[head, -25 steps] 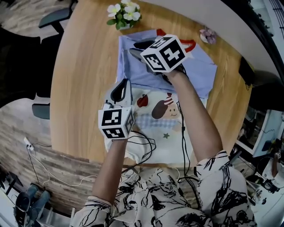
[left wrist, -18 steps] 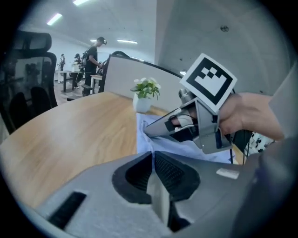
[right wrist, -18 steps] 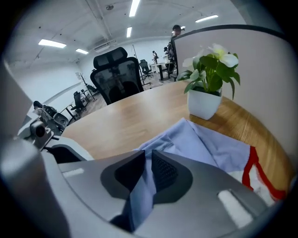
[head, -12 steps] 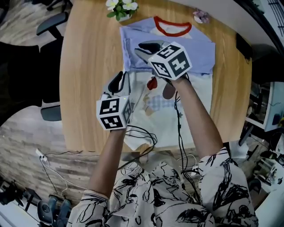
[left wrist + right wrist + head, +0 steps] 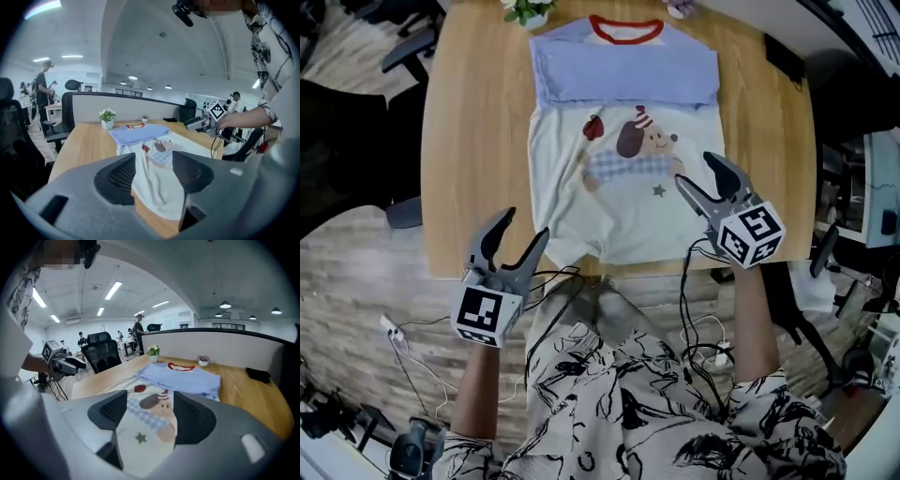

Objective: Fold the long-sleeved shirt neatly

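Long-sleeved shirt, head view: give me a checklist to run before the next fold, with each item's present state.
1. Left tongs empty: ok; they have just been opening, nothing between them.
2. Right tongs empty: ok; also just been opening, nothing between them.
3. Blue sleeves folded across the chest: ok.
4. Shirt lying flat on the table: ok, slight ripples.
5. Cables clear of the hem: cannot tell.
6. Flower pot apart from the shirt: ok.

My shirt (image 5: 623, 211) is cream with lilac folded sleeves and a red collar. My fingers (image 5: 494, 236) are grey, and the bench (image 5: 478, 141) is pale wood.
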`<state>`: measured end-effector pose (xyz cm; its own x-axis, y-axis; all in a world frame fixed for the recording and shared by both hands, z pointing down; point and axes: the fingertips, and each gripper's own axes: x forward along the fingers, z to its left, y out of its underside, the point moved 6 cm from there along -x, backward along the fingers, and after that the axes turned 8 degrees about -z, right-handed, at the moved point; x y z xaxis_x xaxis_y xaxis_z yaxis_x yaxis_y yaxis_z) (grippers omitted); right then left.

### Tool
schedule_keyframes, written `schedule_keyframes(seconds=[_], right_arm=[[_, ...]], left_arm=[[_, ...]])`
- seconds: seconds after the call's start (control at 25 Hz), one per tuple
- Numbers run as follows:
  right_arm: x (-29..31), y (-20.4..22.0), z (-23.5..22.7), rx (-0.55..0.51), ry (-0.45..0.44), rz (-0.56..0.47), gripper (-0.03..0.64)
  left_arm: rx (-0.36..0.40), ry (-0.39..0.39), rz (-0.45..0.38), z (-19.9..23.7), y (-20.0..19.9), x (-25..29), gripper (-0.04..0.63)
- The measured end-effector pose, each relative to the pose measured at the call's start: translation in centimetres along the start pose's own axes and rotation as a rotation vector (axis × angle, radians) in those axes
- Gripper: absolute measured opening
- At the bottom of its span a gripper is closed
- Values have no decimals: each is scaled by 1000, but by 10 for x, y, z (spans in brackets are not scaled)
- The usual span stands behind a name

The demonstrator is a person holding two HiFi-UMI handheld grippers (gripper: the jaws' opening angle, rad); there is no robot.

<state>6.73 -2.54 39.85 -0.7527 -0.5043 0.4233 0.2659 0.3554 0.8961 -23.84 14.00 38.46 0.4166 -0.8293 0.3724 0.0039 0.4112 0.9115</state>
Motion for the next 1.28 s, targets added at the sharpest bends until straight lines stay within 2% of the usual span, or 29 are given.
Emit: schedule_keyframes(seconds=[0.24, 0.36, 0.48, 0.64, 0.76, 0.88, 0.96, 1.0, 1.04, 1.08, 1.28], right_arm=[[-112, 77, -5, -39, 108, 18, 313], [-146, 121, -3, -88, 117, 87, 314], [-165, 164, -7, -106, 129, 170, 316], [-176, 208, -10, -2, 135, 202, 299], [-182, 226, -16, 62, 157, 192, 264], [-180, 236, -17, 98, 186, 173, 251], [-182, 239, -20, 109, 238, 152, 178], [-183, 240, -22, 110, 262, 145, 110], [-184, 240, -23, 107, 278, 140, 66], [-185, 240, -23, 103, 284, 136, 34], [-198, 237, -18, 132, 299, 106, 29]], left_arm=[[72, -43, 102, -66, 51, -39, 245], [96, -74, 154, -84, 85, -39, 249], [85, -88, 208, -94, 112, -31, 255], [119, -125, 258, -97, 140, -21, 255], [106, -140, 274, -100, 159, -11, 253], [135, -157, 281, -104, 171, -2, 246], [153, -186, 278, -103, 174, 4, 201], [153, -207, 276, -102, 175, 6, 164], [151, -230, 274, -100, 175, 5, 85], [150, -247, 273, -99, 176, 2, 41], [132, -295, 277, -84, 180, -26, 29]])
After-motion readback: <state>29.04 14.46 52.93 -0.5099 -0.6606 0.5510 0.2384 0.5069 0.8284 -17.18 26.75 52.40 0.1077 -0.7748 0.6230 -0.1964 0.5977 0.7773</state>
